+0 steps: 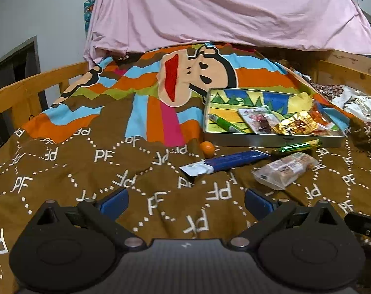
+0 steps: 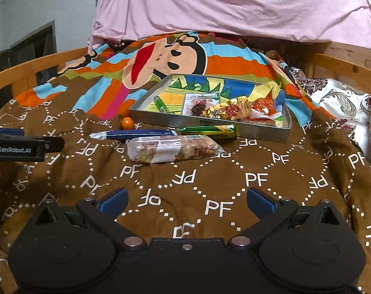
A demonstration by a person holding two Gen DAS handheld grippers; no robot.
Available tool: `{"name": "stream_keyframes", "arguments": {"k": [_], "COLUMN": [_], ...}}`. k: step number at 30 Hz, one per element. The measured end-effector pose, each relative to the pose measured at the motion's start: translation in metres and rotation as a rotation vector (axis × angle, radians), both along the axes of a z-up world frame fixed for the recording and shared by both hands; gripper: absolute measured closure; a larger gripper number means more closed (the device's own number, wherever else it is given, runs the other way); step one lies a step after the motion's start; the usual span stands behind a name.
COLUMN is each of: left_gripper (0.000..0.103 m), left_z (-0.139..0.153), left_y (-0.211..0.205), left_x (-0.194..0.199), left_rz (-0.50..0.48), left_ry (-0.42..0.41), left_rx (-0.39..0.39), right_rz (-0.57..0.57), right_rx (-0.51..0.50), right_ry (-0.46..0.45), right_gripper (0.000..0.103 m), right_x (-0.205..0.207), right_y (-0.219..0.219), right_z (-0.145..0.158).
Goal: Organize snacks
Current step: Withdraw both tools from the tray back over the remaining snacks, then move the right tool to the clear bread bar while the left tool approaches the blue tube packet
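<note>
Both grippers — left gripper [image 1: 186, 202], right gripper [image 2: 186, 202] — hover empty, fingers spread wide; clear snack packet [image 2: 172, 149] lies ahead, tin tray [image 2: 210, 122] beyond.

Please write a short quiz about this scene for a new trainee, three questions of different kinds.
1. True or false: the left gripper is holding a snack.
2. Which lies outside the tin tray? A) gold packet B) orange ball C) green pen
3. Fill in: the clear nut bag lies on the ____ blanket.

Key: 1 false, both grippers are open and empty, also the right gripper; 2 B; 3 brown.
</note>
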State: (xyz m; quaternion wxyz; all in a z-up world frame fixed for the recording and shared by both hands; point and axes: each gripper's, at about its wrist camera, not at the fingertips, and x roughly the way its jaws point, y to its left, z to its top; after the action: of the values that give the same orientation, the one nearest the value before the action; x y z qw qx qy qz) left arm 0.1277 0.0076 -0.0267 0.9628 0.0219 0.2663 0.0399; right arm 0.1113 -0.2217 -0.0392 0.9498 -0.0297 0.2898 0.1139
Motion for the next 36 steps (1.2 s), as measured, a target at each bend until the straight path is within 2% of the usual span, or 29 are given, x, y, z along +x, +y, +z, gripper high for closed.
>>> {"name": "stream_keyframes", "arguments": {"k": [5,12,18,27,36], "left_gripper": [0.0,0.0,0.0,0.0,0.0], "left_z": [-0.001,-0.003,-0.003,-0.002,-0.011], "left_y": [0.01,0.024,0.024,0.022,0.026], "left_x": [0.011,0.025,0.03,0.063,0.104], "left_rz": [0.032,0.085,0.077,0.056,0.015], "left_ry": [-0.007,-0.023,-0.042,-0.053,0.003], "left_rx": [-0.019,-0.095,-0.07,-0.107,-0.11], "right_rz": [-0.036,-0.057,-0.064,-0.042,-0.021], "right_rx": [0.011,0.002,0.002,-0.002,-0.04], "right_ry": [0.01,0.025,0.036,0.034,-0.029], "right_gripper": [0.001,0.001,0.001,0.001,0.001], "right_x": [0.012,0.02,0.028,0.037,0.057], "right_y": [-0.003,-0.004,-0.001,0.006,0.023], "right_z": [-0.004,-0.011,-0.015,-0.022,-0.029]}}
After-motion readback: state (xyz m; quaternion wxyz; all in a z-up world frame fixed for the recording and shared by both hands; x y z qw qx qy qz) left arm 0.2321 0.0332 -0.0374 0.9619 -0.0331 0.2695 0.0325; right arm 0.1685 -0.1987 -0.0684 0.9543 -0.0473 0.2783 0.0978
